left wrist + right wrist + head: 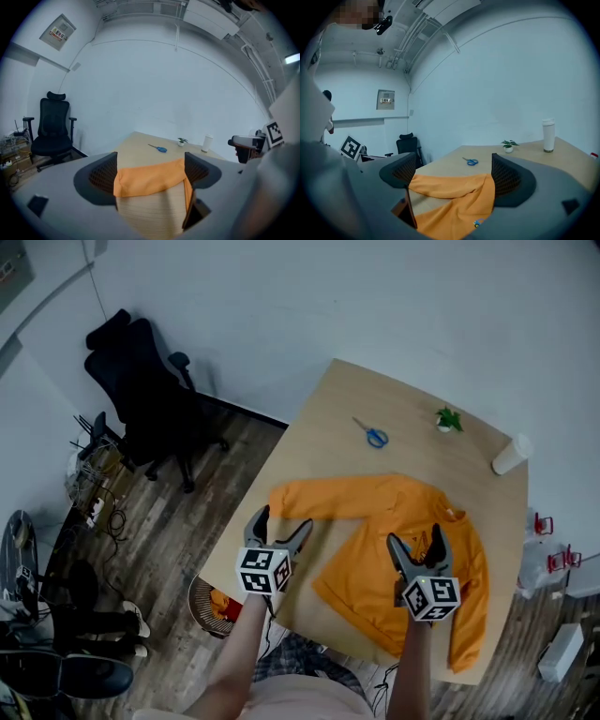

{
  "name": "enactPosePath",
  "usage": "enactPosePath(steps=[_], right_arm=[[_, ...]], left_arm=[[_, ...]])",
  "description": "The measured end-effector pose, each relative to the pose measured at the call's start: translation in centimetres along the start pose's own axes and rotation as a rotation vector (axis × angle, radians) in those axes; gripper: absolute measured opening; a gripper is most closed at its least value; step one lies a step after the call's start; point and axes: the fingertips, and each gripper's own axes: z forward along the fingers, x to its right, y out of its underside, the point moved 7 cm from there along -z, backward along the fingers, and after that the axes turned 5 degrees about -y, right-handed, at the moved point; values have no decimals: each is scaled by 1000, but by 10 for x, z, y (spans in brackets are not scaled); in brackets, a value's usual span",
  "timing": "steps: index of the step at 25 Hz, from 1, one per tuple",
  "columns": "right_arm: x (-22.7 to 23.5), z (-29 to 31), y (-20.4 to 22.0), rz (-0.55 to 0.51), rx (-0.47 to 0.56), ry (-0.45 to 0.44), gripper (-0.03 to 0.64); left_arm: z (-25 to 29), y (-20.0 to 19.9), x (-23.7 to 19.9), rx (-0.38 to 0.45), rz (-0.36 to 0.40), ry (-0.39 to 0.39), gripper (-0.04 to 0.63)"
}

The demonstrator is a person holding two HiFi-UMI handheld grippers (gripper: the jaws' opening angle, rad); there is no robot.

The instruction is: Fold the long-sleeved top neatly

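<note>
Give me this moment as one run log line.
top: orange, spread out, unfolded | left gripper: jaws open, at outstretched sleeve | right gripper: jaws open, over body

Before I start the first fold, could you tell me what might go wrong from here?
1. The orange top lies askew, one cuff near the edge of the table; dragging the fabric could pull that arm over the side.
2. The left gripper and right gripper are both open; a shallow pinch may catch only one layer and fold unevenly.
3. The blue scissors lie just beyond the outstretched sleeve; sweeping it could snag them.
</note>
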Motion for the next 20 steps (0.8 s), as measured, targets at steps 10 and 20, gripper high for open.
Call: enactPosePath(steps=[10, 20], right_arm=[[-22, 111, 15, -16, -80, -150, 487], [-43, 159, 44, -10, -165, -228, 483]], left_arm=[[59, 29, -51, -149, -38, -163, 442], [85, 70, -88, -320, -84, -304, 349]])
